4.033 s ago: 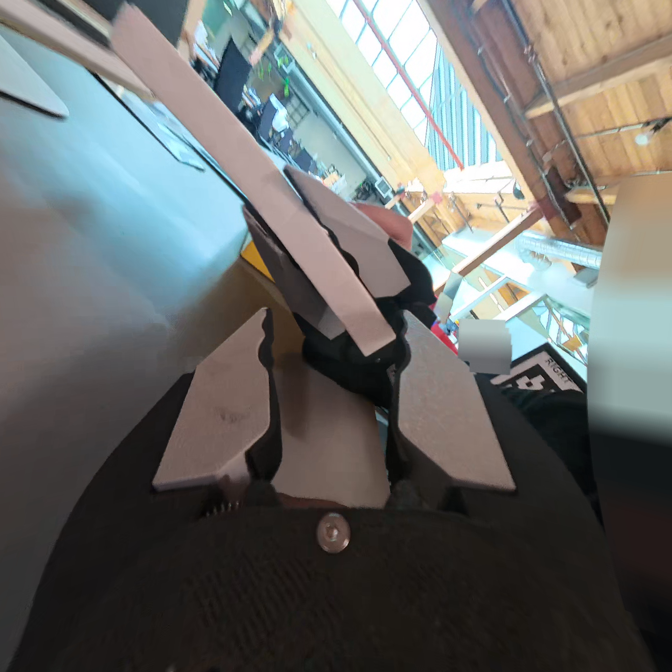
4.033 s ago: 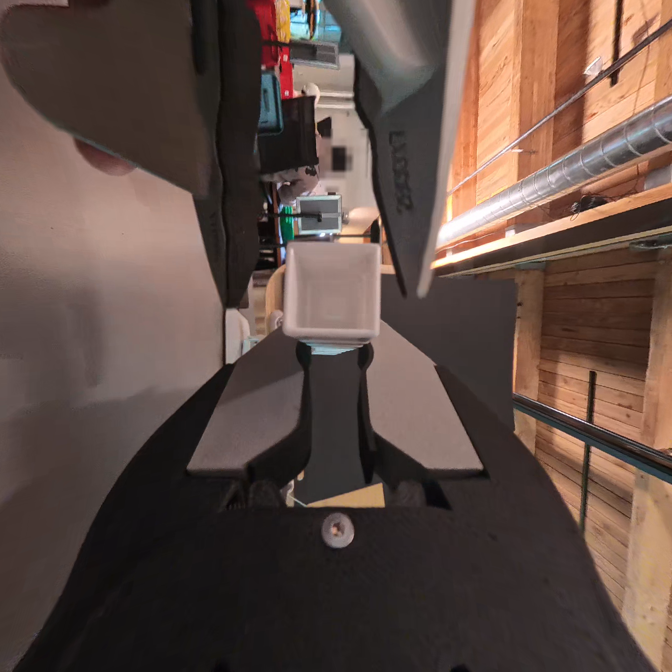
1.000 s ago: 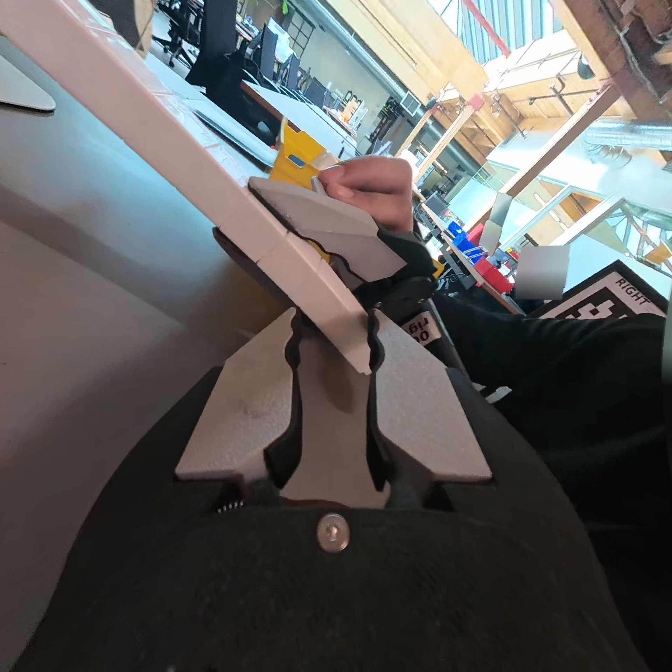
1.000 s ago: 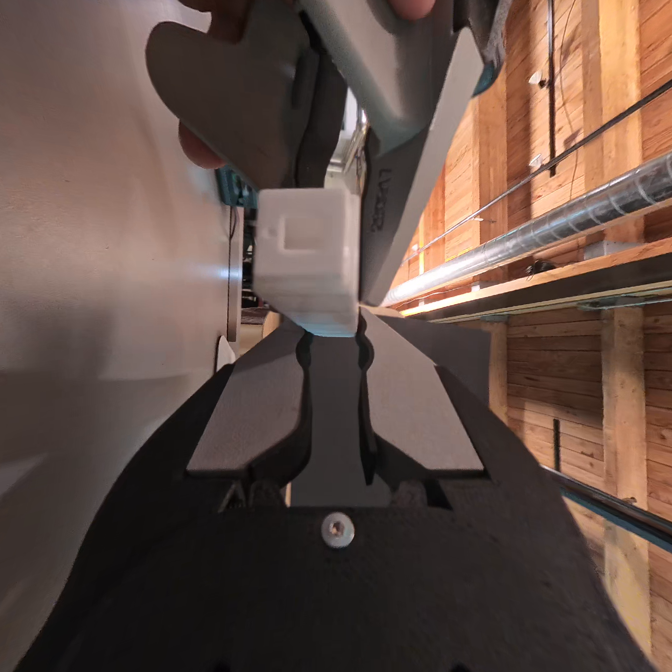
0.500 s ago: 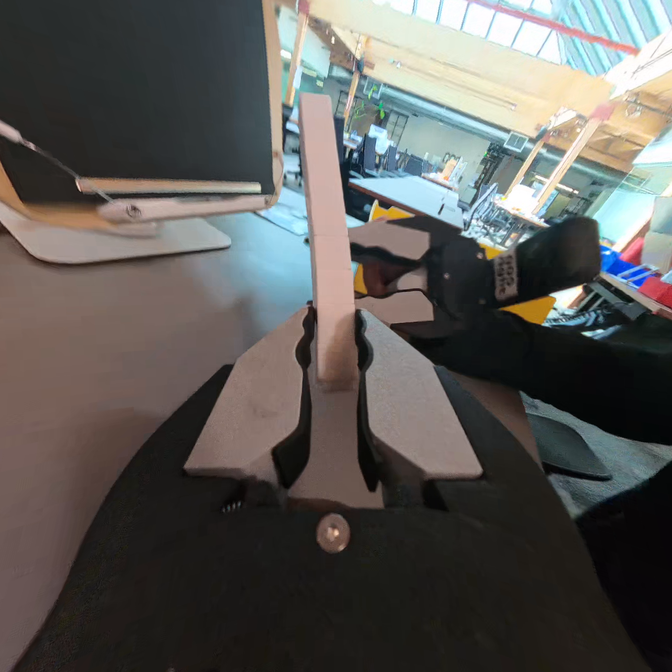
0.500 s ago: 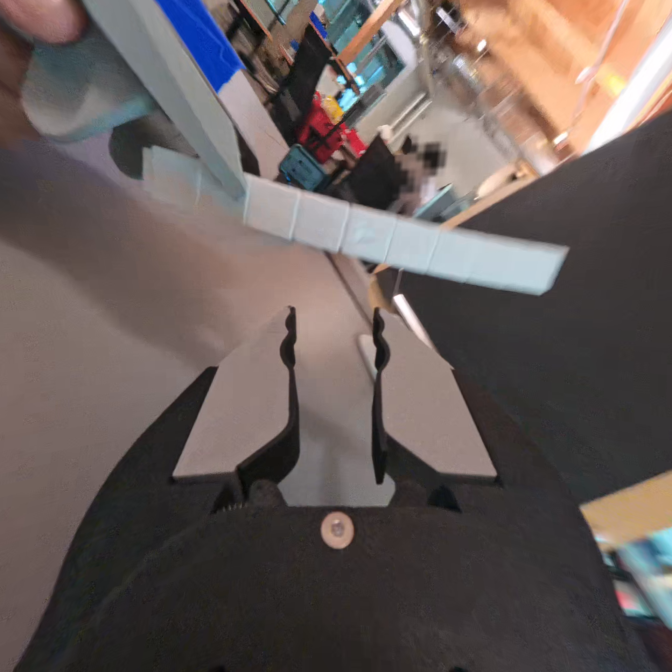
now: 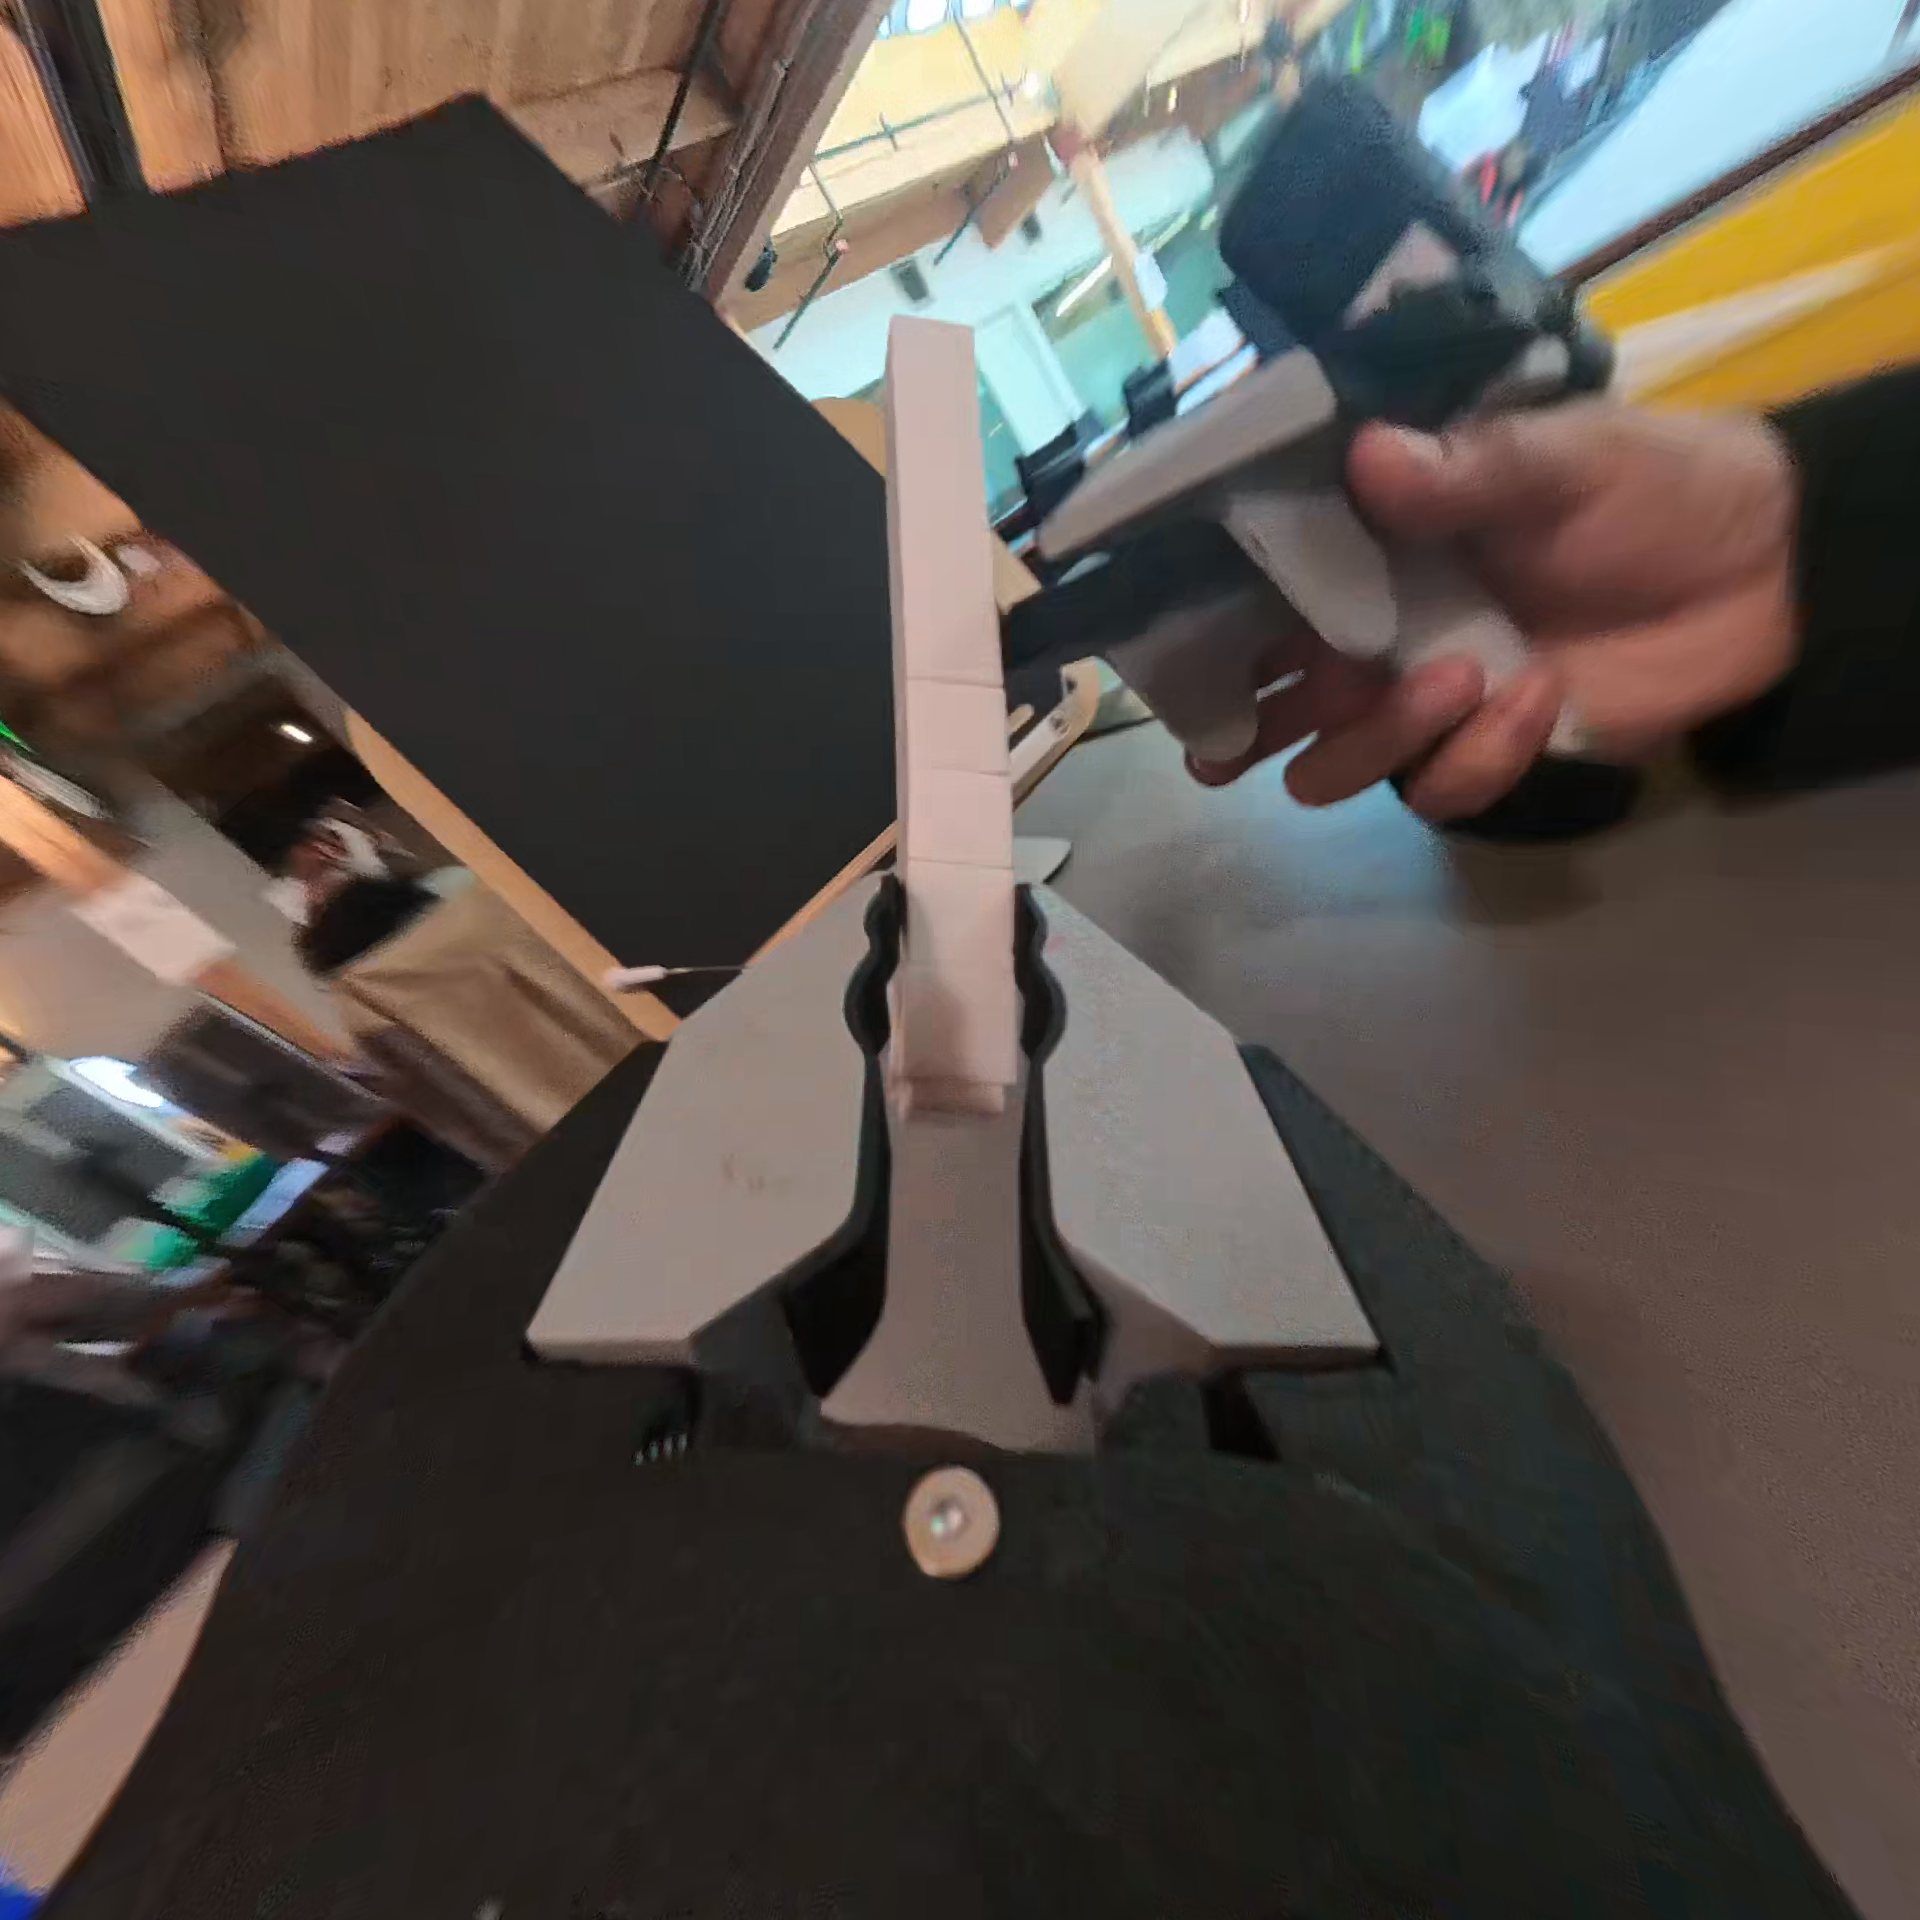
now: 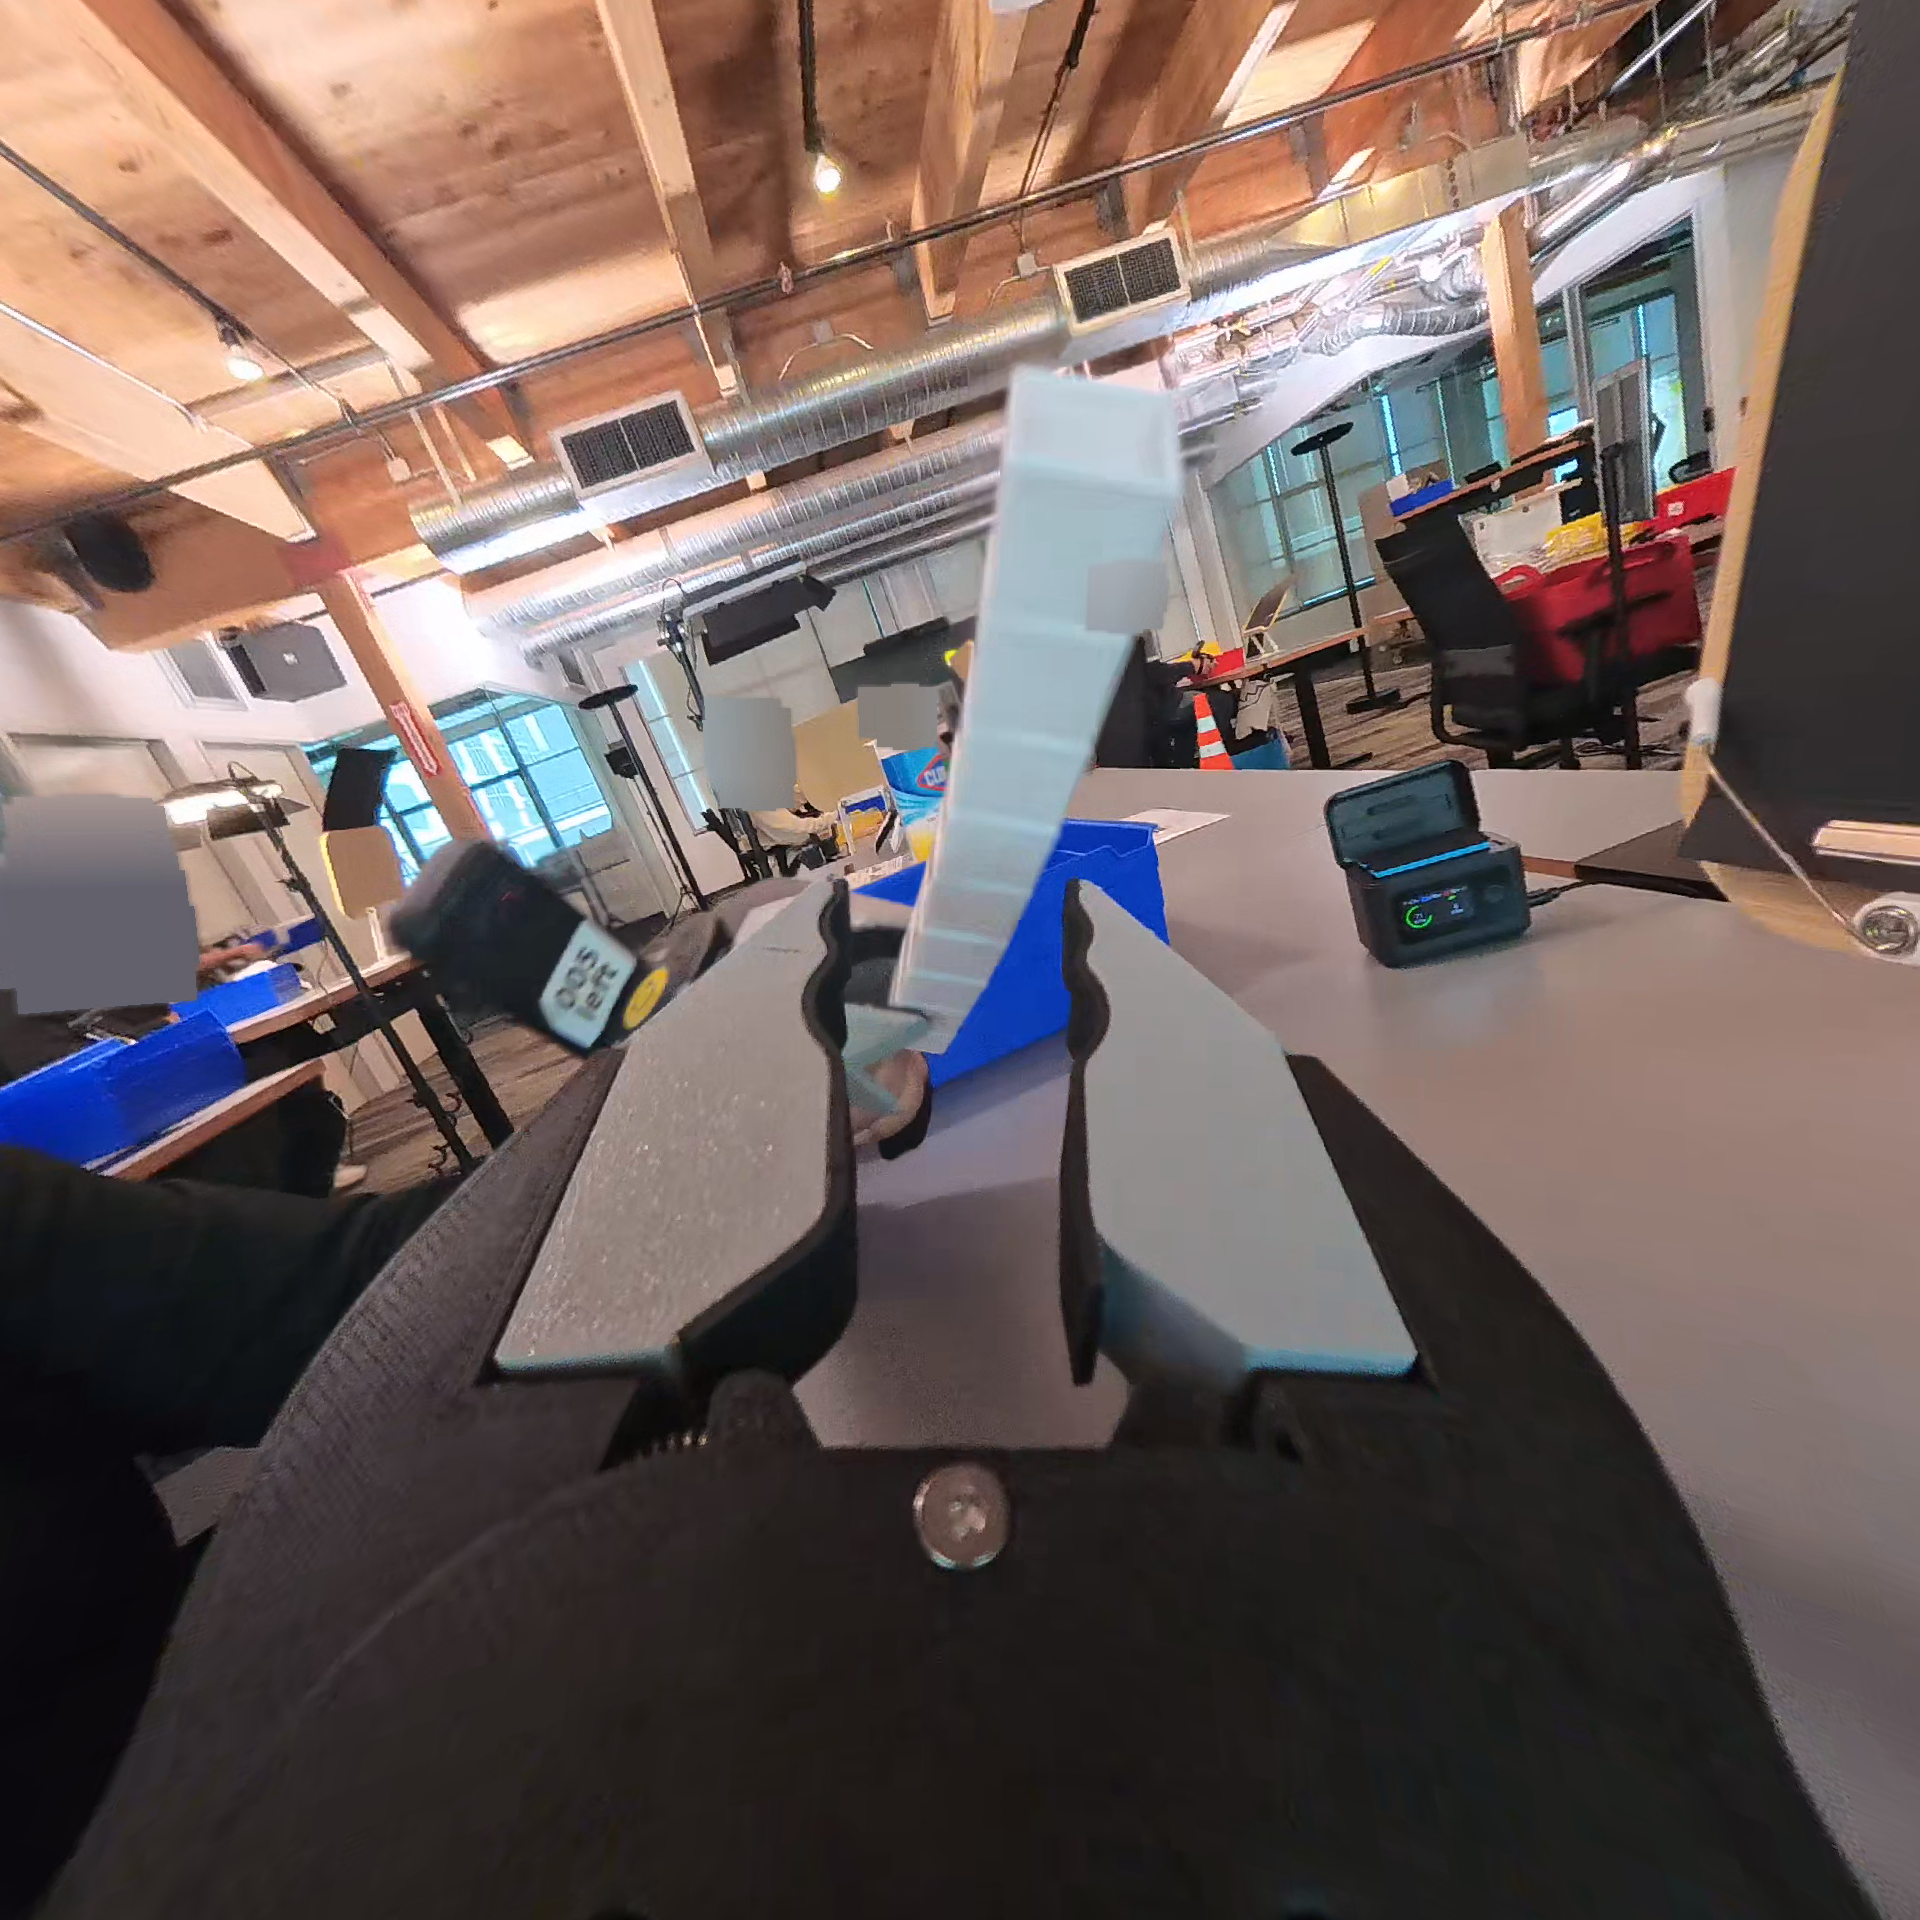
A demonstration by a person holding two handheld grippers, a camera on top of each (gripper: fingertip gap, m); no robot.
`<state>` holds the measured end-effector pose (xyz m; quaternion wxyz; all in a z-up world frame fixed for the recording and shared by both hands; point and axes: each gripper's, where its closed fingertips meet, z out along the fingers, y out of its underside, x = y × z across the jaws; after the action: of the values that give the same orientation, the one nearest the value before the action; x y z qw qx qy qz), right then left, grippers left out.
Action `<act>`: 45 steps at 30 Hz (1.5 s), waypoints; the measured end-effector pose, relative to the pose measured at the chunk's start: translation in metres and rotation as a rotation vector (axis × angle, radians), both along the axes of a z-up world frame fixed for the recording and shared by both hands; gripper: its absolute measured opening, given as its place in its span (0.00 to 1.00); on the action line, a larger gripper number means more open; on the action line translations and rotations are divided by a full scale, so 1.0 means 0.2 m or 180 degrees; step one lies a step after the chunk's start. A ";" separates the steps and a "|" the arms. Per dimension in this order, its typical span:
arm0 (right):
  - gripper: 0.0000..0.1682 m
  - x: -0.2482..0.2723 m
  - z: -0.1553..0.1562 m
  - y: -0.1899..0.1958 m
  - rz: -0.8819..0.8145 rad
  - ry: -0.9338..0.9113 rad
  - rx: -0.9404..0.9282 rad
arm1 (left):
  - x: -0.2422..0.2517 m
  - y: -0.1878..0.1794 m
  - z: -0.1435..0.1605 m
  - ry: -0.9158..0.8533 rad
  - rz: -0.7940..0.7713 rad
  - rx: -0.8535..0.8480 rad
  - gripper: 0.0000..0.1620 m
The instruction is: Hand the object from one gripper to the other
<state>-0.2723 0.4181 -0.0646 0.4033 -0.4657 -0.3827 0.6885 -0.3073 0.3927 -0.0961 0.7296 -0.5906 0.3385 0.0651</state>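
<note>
In your left wrist view the bar's [image 7: 951, 727] lower end sits between the left gripper's [image 7: 954, 935] fingers, so its very tip is hidden. Your right gripper [image 7: 1049, 582] is smeared by motion there, its far finger tucked behind the bar. In the right wrist view the black panel [image 8: 1829, 416] runs off the right edge, and the bar's base drops behind a finger [image 8: 727, 1091].

Setting: open-plan office/lab workspace. Exposed timber ceiling beams [image 8: 665, 156], spiral metal ducting [image 8: 831, 457] with vents, grey bench [image 8: 1558, 1091], black office chair [image 8: 1475, 634], blue storage bins [image 8: 114, 1081], light stands [image 8: 343, 956], glass-walled rooms at the rear.
</note>
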 end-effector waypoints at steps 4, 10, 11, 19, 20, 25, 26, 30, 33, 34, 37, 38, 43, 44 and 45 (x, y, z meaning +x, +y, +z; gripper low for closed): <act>0.20 -0.05 -0.06 -0.02 -0.0088 -0.0170 0.0100 | 0.08 0.00 -0.07 0.0797 0.0204 0.0287 0.12; 0.10 -0.05 -0.07 -0.05 0.0093 -0.0239 0.0203 | 0.04 0.03 -0.06 0.0595 0.0364 0.0256 0.13; 0.10 -0.05 -0.07 -0.04 0.0082 -0.0240 0.0221 | 0.04 0.03 -0.06 0.0432 0.0326 0.0170 0.14; 0.11 0.05 0.05 0.08 -0.0737 -0.0106 0.0756 | -0.07 0.11 -0.10 -0.0165 0.0397 -0.0250 0.26; 0.11 0.08 0.09 0.09 -0.0962 -0.0054 0.0902 | -0.09 0.12 -0.11 -0.0191 0.0457 -0.0281 0.25; 0.11 0.29 0.33 0.01 -0.1833 0.0238 0.1152 | -0.16 0.16 -0.18 -0.0201 0.0677 -0.0484 0.22; 0.11 0.35 0.39 -0.04 -0.1914 0.0204 0.1255 | -0.18 0.16 -0.18 -0.0194 0.0703 -0.0493 0.21; 0.11 0.71 0.69 -0.14 -0.2402 0.0161 0.1636 | -0.19 0.16 -0.16 -0.0260 0.0712 -0.0460 0.18; 0.11 1.04 0.80 -0.01 -0.2868 -0.0321 0.1695 | -0.19 0.15 -0.14 -0.0348 0.0700 -0.0465 0.16; 0.11 1.15 0.79 0.07 -0.3001 -0.0638 0.1670 | -0.19 0.15 -0.14 -0.0353 0.0715 -0.0460 0.16; 0.11 1.42 0.61 0.31 -0.3005 -0.1805 0.1309 | -0.19 0.15 -0.14 -0.0366 0.0693 -0.0469 0.15; 0.11 1.49 0.52 0.36 -0.2927 -0.2198 0.1203 | -0.18 0.15 -0.14 -0.0367 0.0682 -0.0473 0.15; 0.11 1.76 0.07 0.48 -0.2516 -0.3859 0.0762 | -0.16 0.15 -0.15 -0.0330 0.0649 -0.0501 0.16; 0.11 1.78 0.01 0.47 -0.2378 -0.4055 0.0675 | -0.16 0.15 -0.16 -0.0328 0.0650 -0.0510 0.15; 0.11 1.79 -0.04 0.45 -0.2232 -0.4214 0.0615 | -0.16 0.15 -0.16 -0.0329 0.0652 -0.0521 0.15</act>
<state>0.0856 0.5085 -0.0727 0.3237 -0.8391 -0.4331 0.0596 -0.3391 0.4226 -0.1280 0.6850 -0.6822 0.2426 0.0809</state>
